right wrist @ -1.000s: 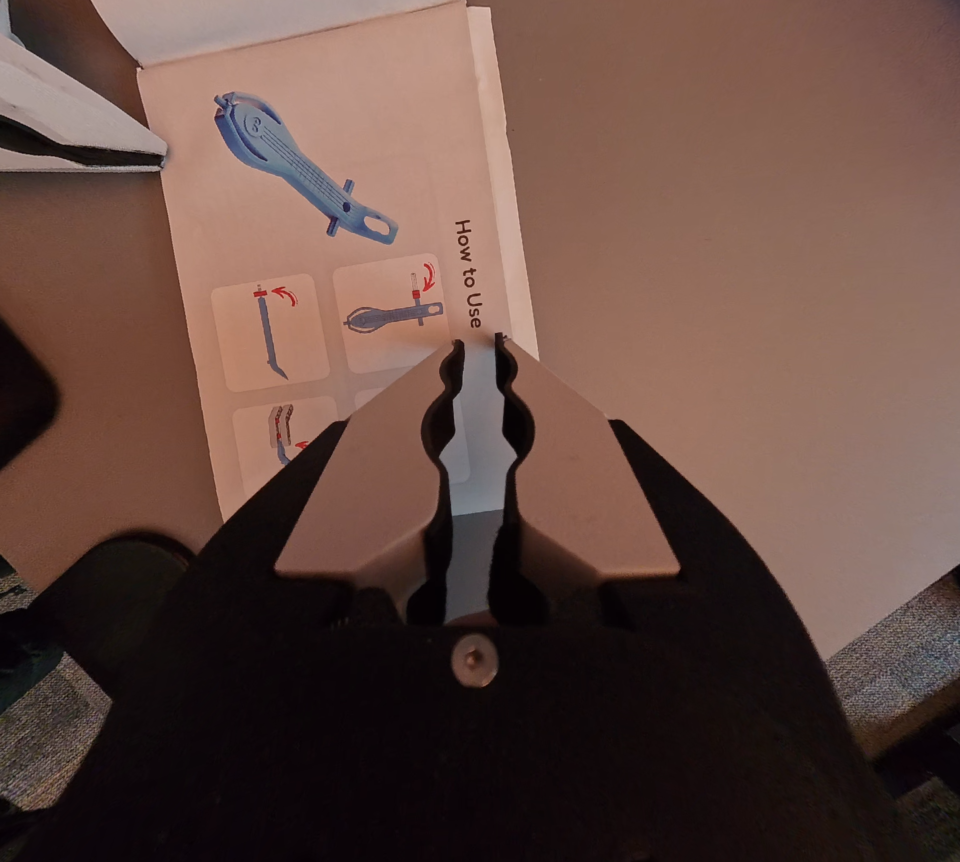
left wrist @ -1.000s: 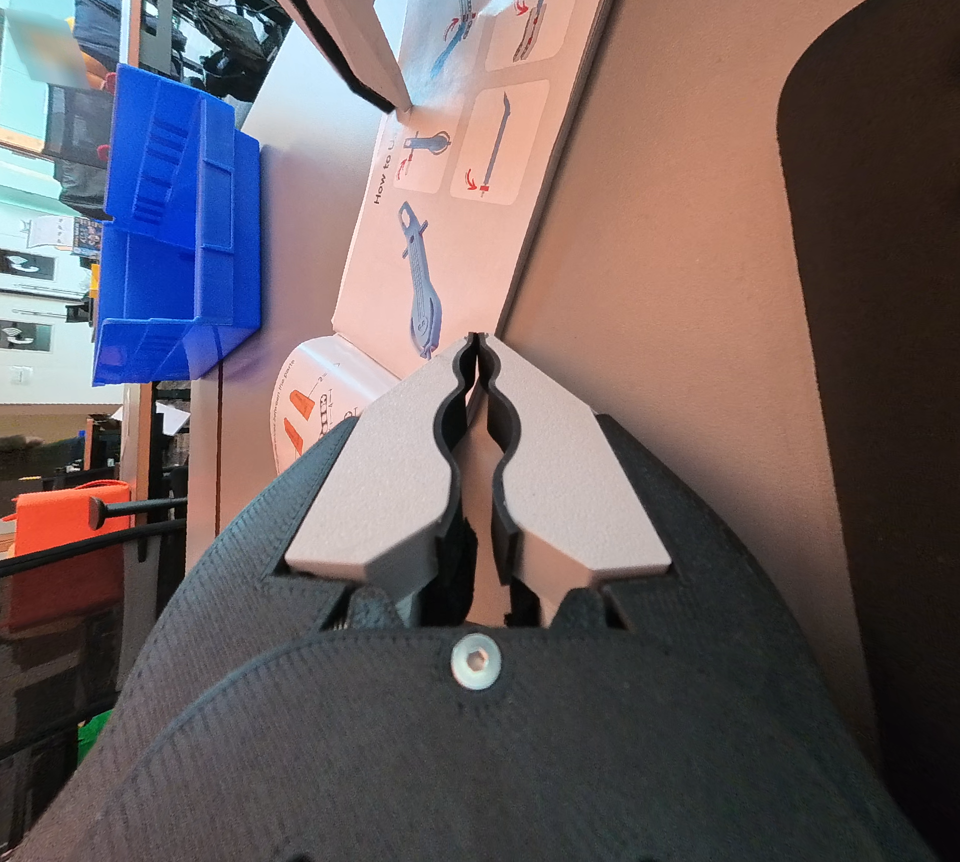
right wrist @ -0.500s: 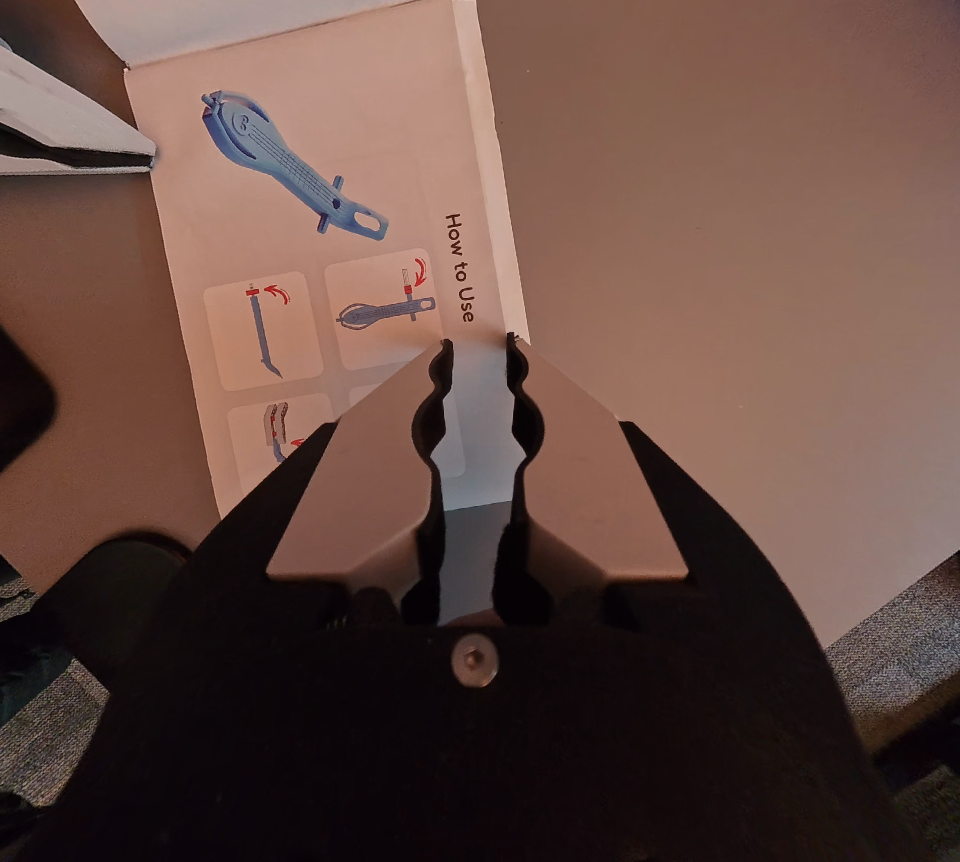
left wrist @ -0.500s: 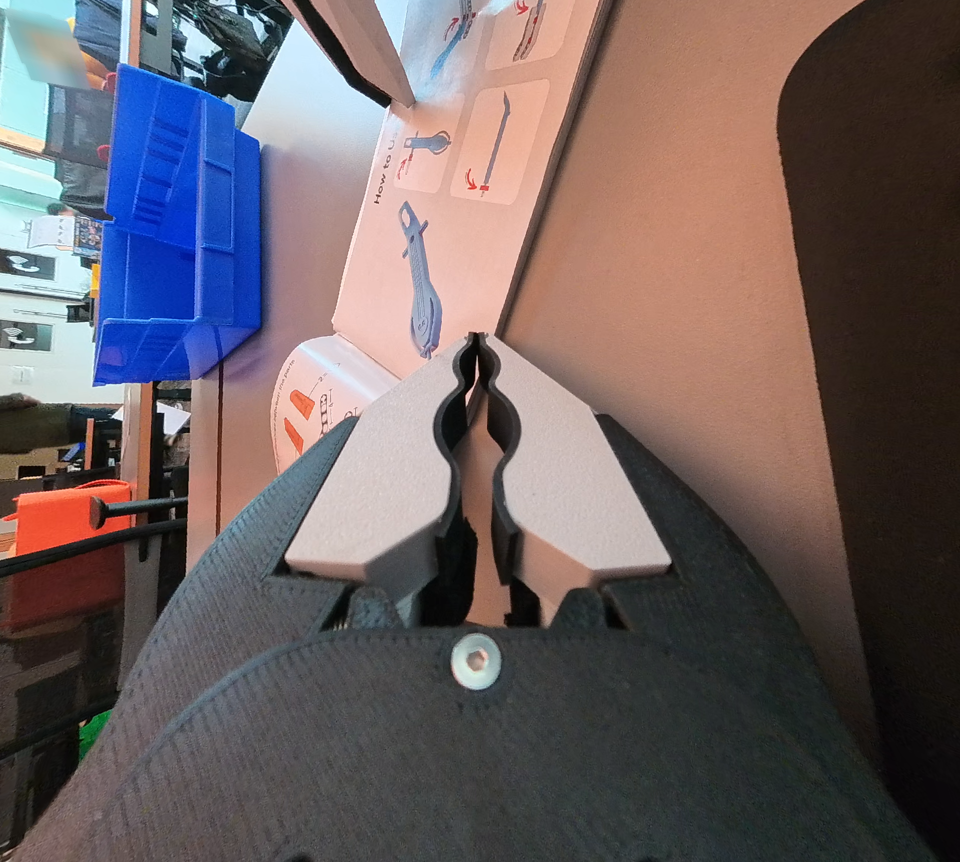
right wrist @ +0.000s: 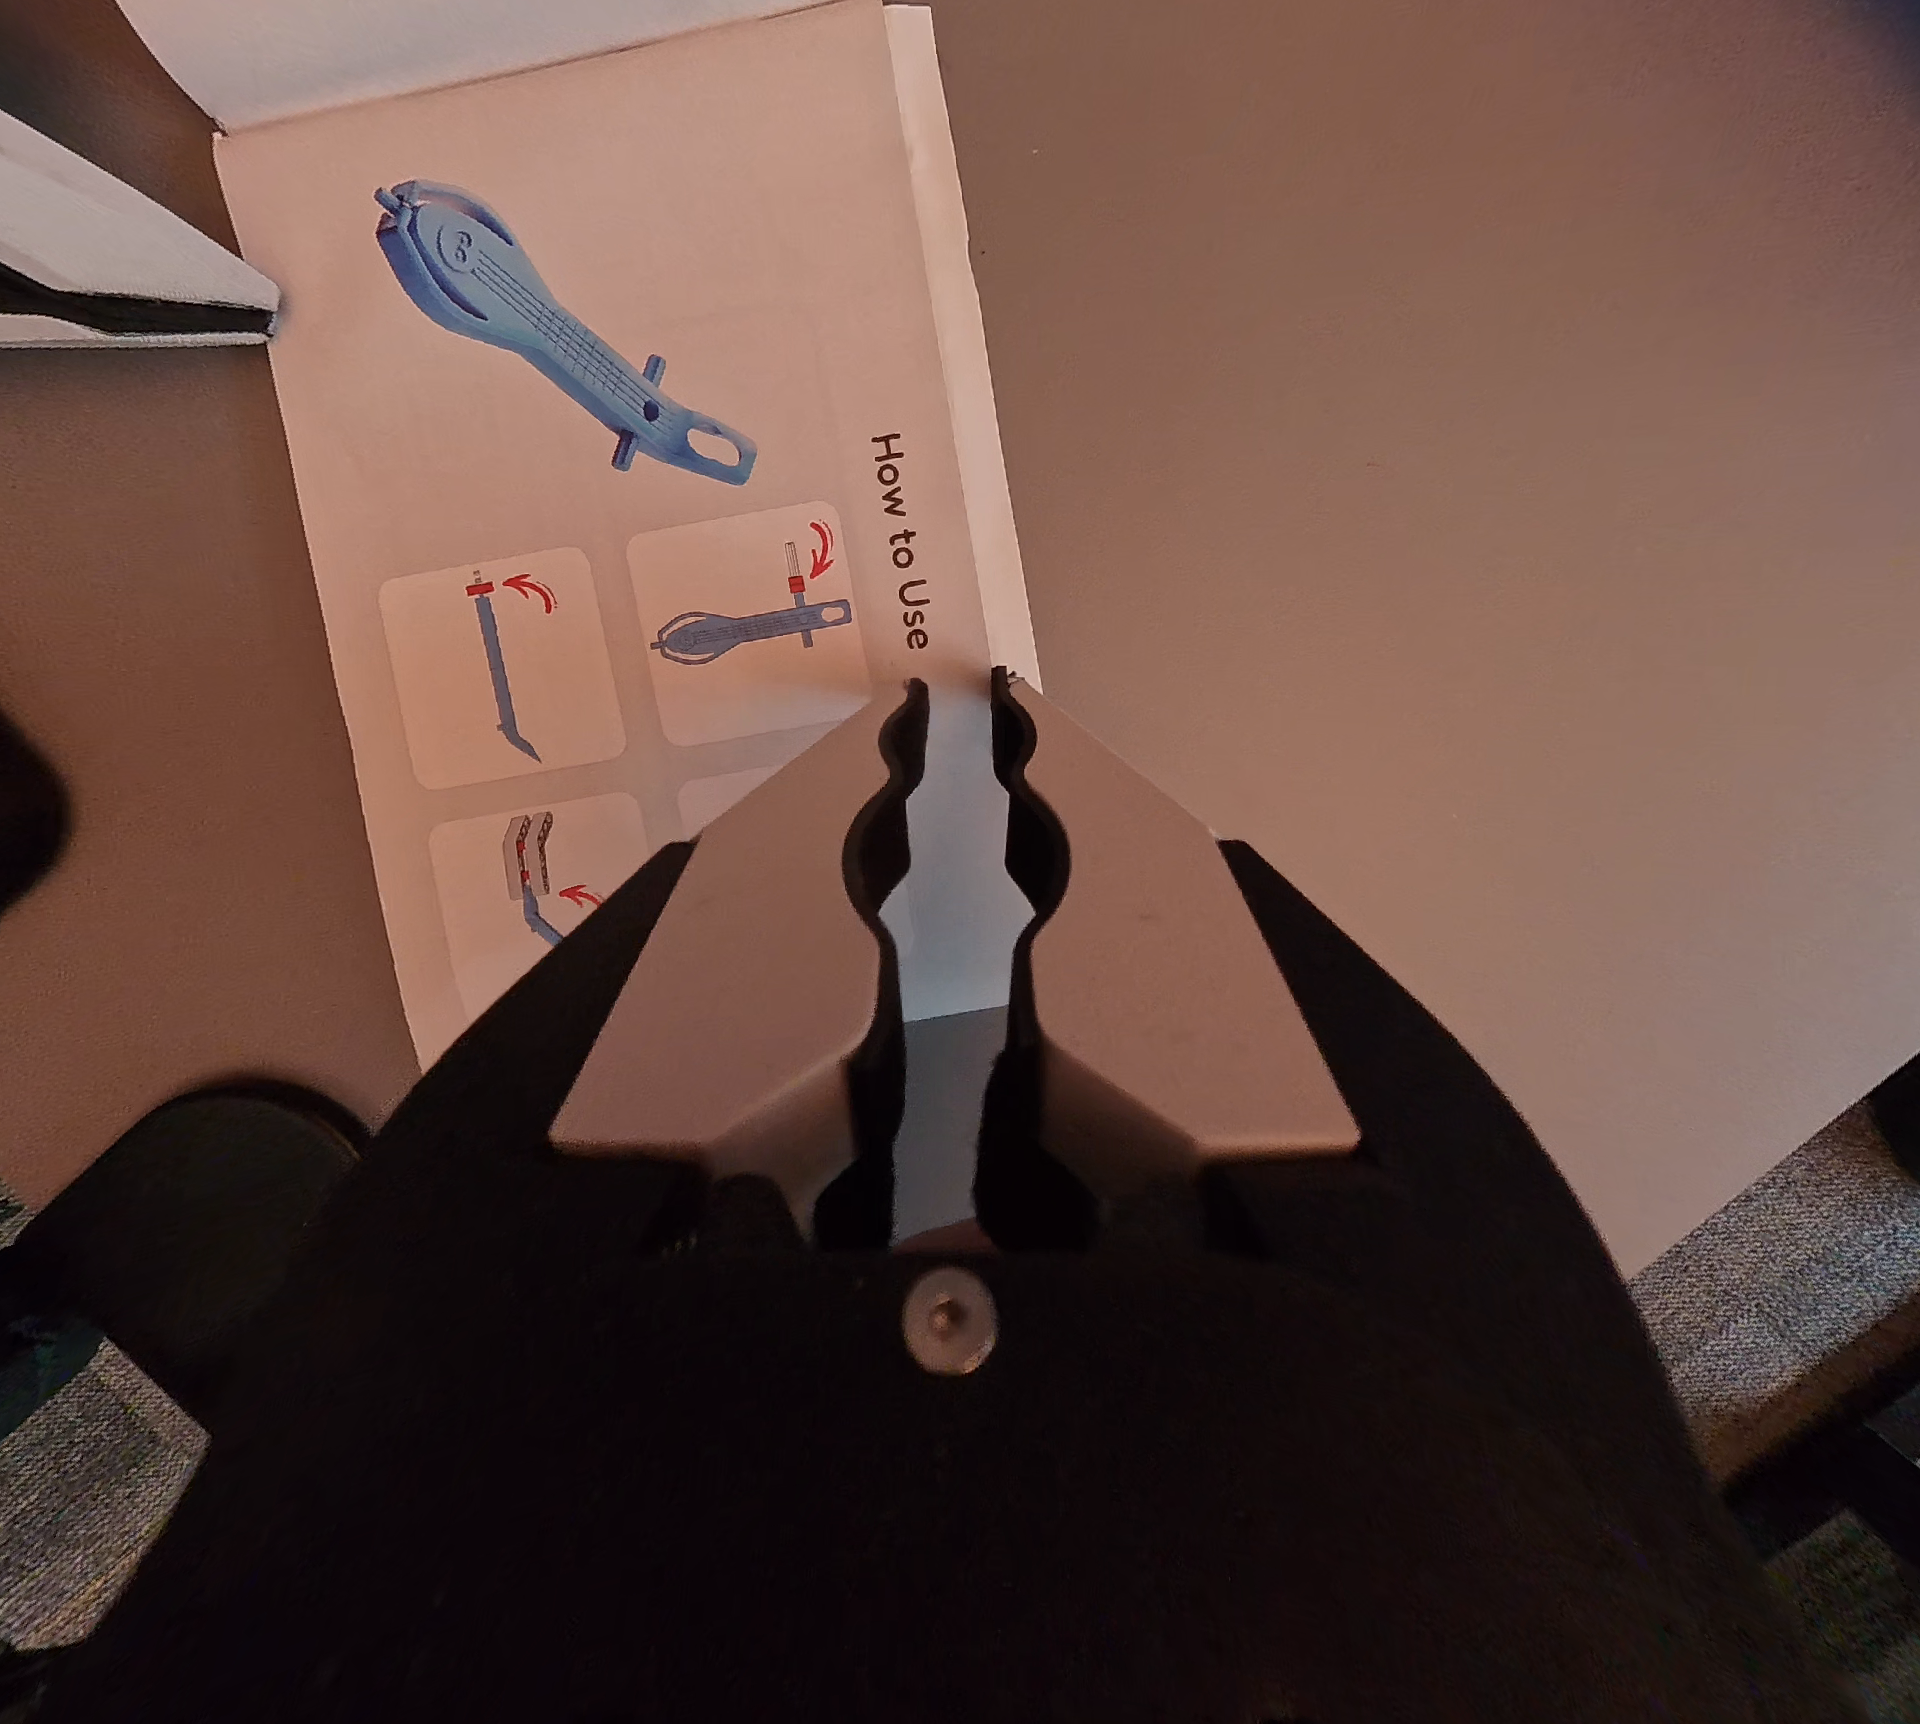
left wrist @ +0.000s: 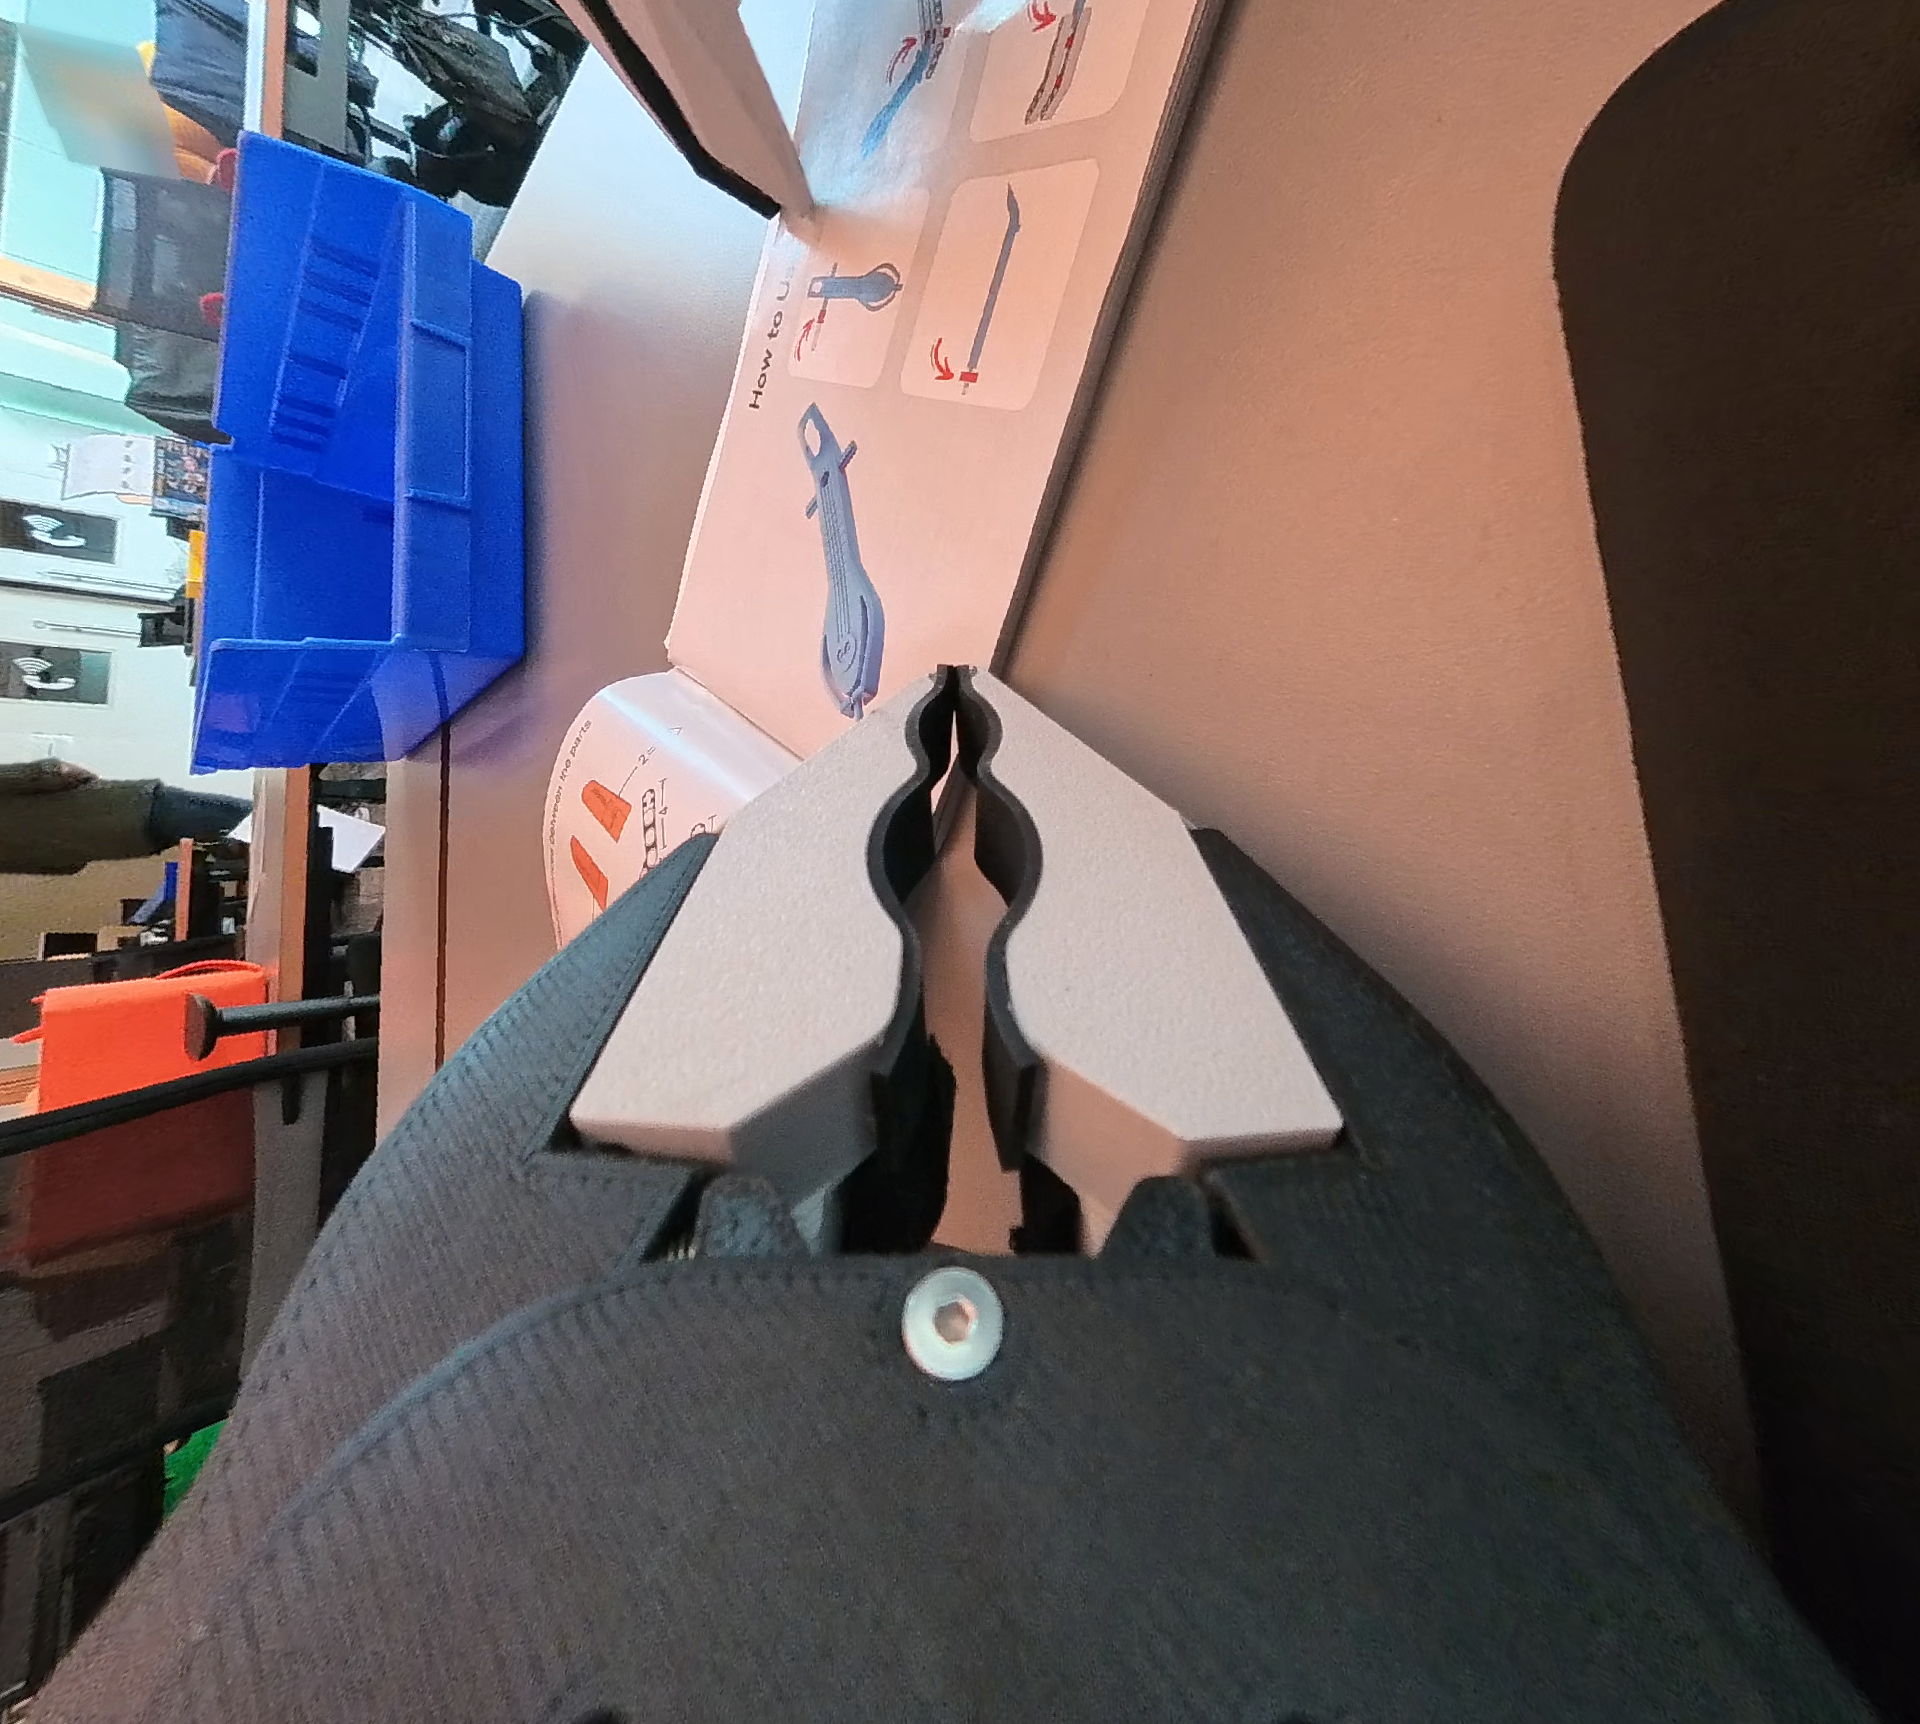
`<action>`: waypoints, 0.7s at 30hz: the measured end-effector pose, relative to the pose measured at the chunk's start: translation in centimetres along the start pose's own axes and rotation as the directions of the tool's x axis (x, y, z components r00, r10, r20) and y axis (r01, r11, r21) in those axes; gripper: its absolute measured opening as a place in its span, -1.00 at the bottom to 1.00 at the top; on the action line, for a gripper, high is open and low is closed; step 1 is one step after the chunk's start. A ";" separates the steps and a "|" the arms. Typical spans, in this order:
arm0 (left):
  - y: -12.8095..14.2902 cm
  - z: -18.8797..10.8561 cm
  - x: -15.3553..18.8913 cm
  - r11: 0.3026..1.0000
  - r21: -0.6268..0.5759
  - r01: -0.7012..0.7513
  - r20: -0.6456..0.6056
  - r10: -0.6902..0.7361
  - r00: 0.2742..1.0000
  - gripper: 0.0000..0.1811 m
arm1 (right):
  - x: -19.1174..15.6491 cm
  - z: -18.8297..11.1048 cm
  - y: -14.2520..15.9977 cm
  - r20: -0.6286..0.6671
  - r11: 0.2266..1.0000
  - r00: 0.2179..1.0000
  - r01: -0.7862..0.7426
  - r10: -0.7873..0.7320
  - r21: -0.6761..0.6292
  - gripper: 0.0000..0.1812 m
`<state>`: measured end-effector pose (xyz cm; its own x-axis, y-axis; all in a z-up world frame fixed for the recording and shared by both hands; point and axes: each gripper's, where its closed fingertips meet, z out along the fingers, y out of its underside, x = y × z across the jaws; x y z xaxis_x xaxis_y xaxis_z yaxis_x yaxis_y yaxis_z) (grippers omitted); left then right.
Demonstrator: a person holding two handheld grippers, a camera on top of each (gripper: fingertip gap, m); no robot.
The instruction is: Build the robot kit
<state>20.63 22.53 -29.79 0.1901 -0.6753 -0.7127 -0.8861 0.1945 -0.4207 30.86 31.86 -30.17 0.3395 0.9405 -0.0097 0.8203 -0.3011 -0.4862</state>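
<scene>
While the left gripper (left wrist: 954,677) has its fingertips pressed together on the near corner of the instruction leaflet (left wrist: 914,469), the right gripper (right wrist: 956,682) stands with a narrow gap between its jaws and holds nothing. The leaflet lies flat on the grey table (right wrist: 1403,427), and its long axis runs straight ahead of the left gripper, away from its tips. Under the right gripper, the leaflet spreads ahead and to the left; the right fingertip is just at the paper's long right edge, and the left one is over the page. Whether these tips touch the paper I cannot tell. Ahead and to the left of the left gripper stands a blue bin (left wrist: 353,469), well apart from the leaflet.
</scene>
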 end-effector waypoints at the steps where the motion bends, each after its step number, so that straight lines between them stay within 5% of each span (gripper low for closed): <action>1: 0.0 0.0 0.0 1.000 0.000 -0.001 0.000 0.001 1.000 -1.00 | 0.0 0.0 0.0 -0.002 1.000 1.000 0.000 0.000 0.000 -0.90; 21: -0.1 -0.1 0.1 1.000 0.002 -0.009 0.001 0.009 1.000 -1.00 | 0.3 -0.2 -0.3 -0.030 1.000 0.999 0.019 -0.018 0.012 -0.97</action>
<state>20.70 22.33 -29.79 0.1826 -0.6732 -0.7166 -0.8870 0.2015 -0.4154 30.85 32.24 -29.91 0.3380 0.9408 0.0250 0.8209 -0.2817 -0.4967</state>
